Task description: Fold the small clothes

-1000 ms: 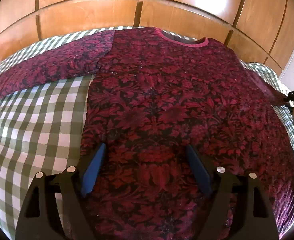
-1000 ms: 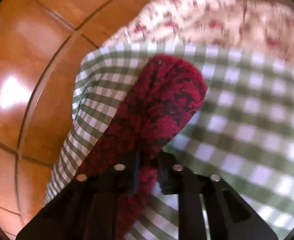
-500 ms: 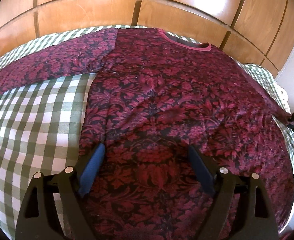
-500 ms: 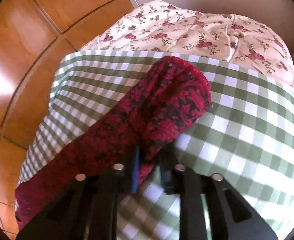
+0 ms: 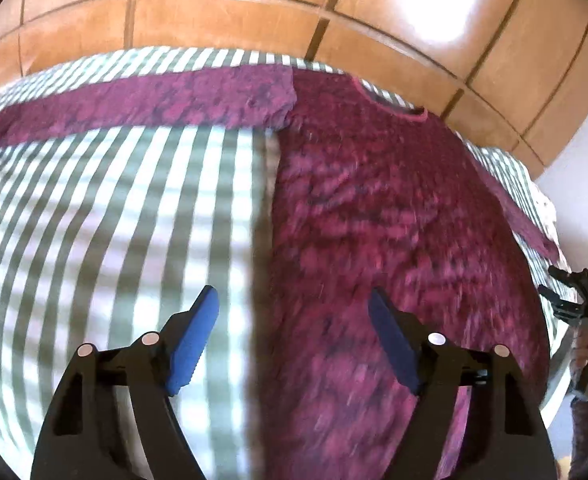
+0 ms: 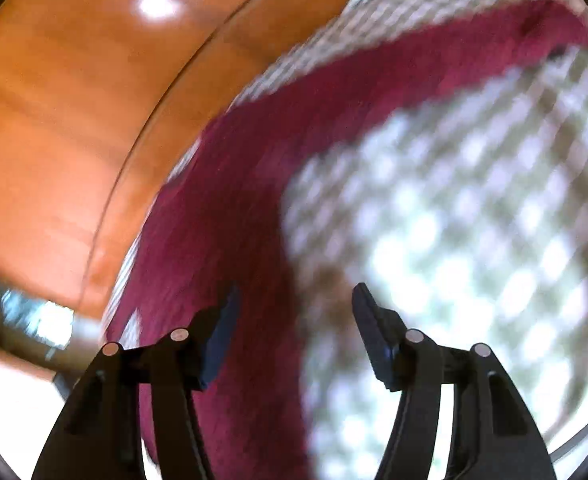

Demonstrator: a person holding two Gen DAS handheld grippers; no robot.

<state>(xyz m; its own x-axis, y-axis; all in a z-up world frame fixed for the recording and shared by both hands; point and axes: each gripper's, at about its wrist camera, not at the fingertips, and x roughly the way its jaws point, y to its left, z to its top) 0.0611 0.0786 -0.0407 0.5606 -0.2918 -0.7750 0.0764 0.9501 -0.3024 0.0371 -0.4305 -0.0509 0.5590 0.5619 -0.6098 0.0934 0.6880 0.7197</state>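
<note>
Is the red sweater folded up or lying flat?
Lying flat. The sweater is spread on the checked sheet, with one sleeve stretched straight out sideways.

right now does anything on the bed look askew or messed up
Nothing stands out. The dark red patterned top lies flat on the green checked sheet, both sleeves spread out sideways, neckline toward the wooden headboard. No bunching is visible, though both views are motion-blurred.

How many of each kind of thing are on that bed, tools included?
Red patterned tops: 1
Green checked covers: 1
Handheld grippers: 2, the left gripper and the right gripper
Total: 4
</note>
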